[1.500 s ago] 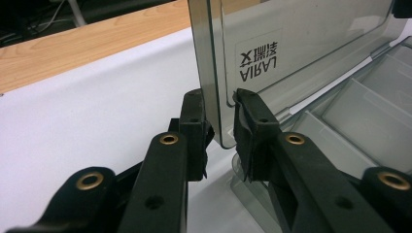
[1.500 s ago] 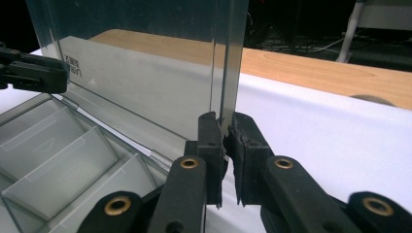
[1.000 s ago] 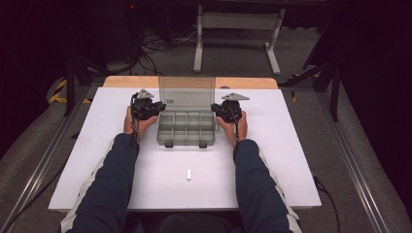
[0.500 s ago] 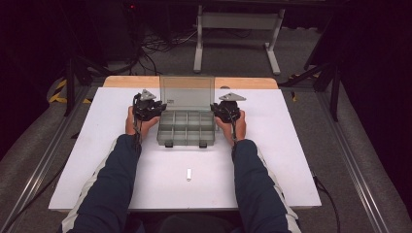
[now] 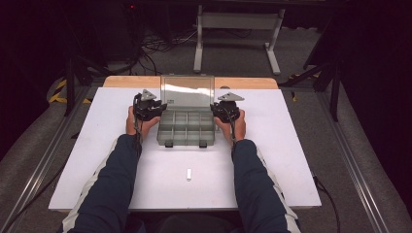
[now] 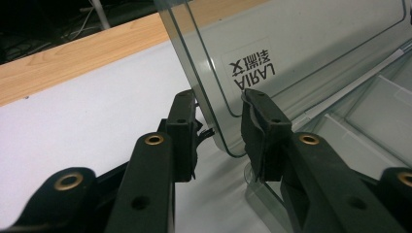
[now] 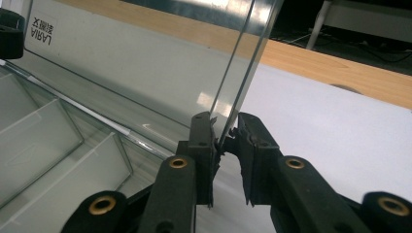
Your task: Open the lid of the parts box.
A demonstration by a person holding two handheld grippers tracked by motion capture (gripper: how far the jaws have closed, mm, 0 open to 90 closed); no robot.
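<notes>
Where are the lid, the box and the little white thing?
lid (image 5: 187,90), high view, middle of the clear raised panel
box (image 5: 186,127), high view, divided tray
white thing (image 5: 189,174), high view, its middle, lying on the table

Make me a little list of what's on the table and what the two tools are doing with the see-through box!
box: clear organizer box with empty compartments, on the white table
lid: clear lid standing up, open
left tool: left tool has the lid's left edge between its jaws, a clear gap on each side; jaws have just been opening
right tool: right tool has the lid's right edge between its jaws, pads close beside it; jaws have just been opening
other thing: small white piece lying apart, nearer the person
</notes>
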